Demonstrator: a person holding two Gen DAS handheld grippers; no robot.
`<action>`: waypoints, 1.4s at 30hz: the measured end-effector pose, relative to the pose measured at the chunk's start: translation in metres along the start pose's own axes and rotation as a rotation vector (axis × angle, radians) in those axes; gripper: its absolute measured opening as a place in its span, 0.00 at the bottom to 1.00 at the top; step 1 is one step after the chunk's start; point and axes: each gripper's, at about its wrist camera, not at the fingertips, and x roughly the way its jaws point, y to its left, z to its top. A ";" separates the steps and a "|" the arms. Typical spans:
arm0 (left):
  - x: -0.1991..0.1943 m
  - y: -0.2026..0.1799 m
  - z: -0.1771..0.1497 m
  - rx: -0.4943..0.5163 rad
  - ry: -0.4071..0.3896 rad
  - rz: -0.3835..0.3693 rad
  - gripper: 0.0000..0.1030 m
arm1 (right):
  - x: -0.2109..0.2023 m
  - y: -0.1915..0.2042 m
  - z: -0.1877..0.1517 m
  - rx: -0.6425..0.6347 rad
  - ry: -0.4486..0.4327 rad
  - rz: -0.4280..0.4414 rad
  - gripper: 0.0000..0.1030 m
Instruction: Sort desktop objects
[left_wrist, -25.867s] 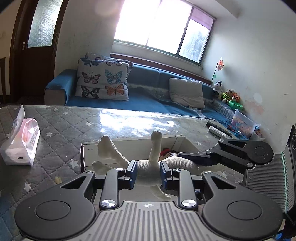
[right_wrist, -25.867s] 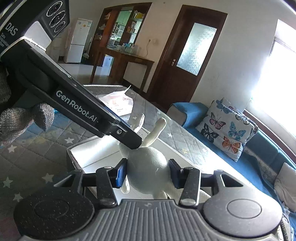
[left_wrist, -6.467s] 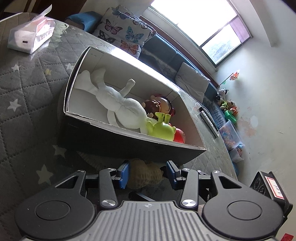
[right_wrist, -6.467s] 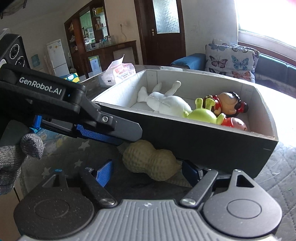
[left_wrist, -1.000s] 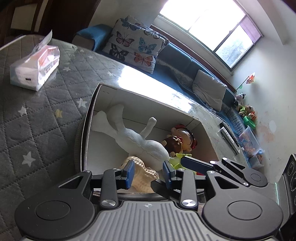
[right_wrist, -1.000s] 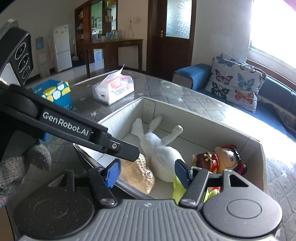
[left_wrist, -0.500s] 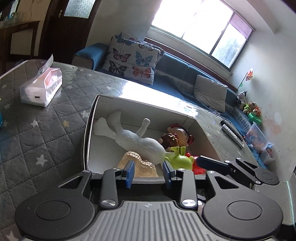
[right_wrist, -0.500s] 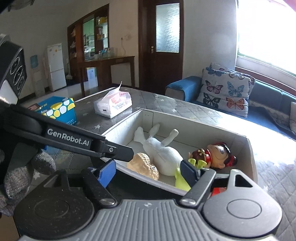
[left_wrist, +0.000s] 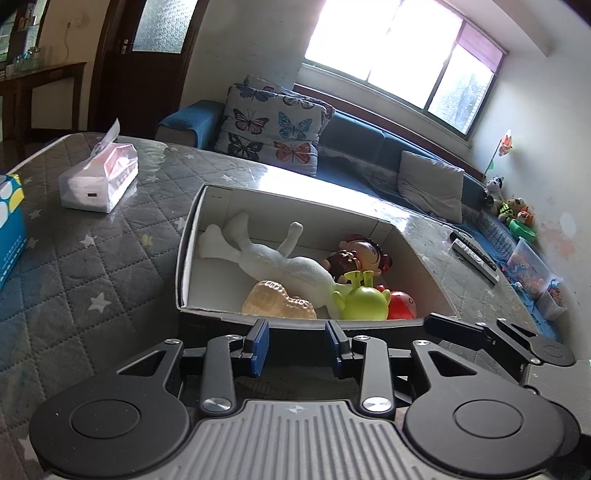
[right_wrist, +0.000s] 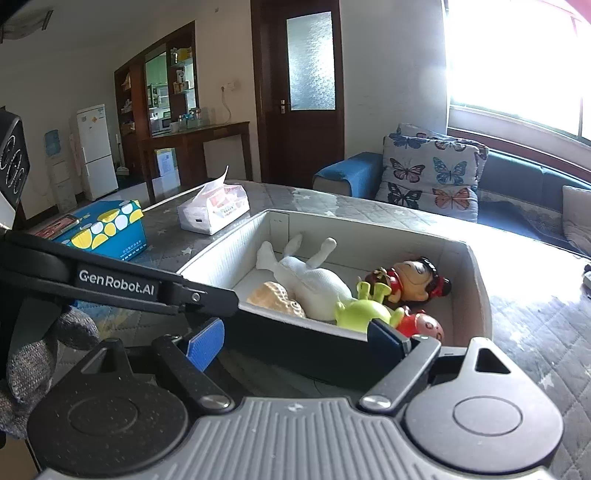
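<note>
A cardboard box (left_wrist: 192, 236) (right_wrist: 476, 280) with white inside stands on the quilted table. In it lie a white plush rabbit (left_wrist: 280, 258) (right_wrist: 317, 280), a tan peanut toy (left_wrist: 277, 301) (right_wrist: 277, 293), a green toy (left_wrist: 364, 302) (right_wrist: 364, 314), a doll with a red bow (left_wrist: 360, 254) (right_wrist: 410, 277) and a red ball (left_wrist: 400, 304) (right_wrist: 423, 326). My left gripper (left_wrist: 297, 345) is open and empty just before the box's near wall. My right gripper (right_wrist: 295, 339) is open wide and empty, also before the near wall.
A white tissue pack (left_wrist: 99, 181) (right_wrist: 214, 208) lies on the table's far left. A blue tissue box (left_wrist: 9, 229) (right_wrist: 107, 229) stands at the left edge. Remote controls (left_wrist: 474, 254) lie right of the box. A blue sofa with a butterfly cushion (left_wrist: 275, 142) is behind.
The peanut toy has been let go into the box beside the rabbit. Both grippers have drawn back from the box and hold nothing.
</note>
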 end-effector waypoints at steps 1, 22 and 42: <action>-0.001 0.000 -0.001 0.002 0.000 0.005 0.35 | -0.001 0.000 -0.002 0.004 0.001 -0.001 0.86; -0.011 -0.010 -0.025 0.104 -0.003 0.205 0.36 | -0.014 0.003 -0.027 0.064 0.019 -0.067 0.96; -0.001 -0.018 -0.046 0.194 0.025 0.314 0.35 | -0.011 0.002 -0.037 0.110 0.049 -0.114 1.00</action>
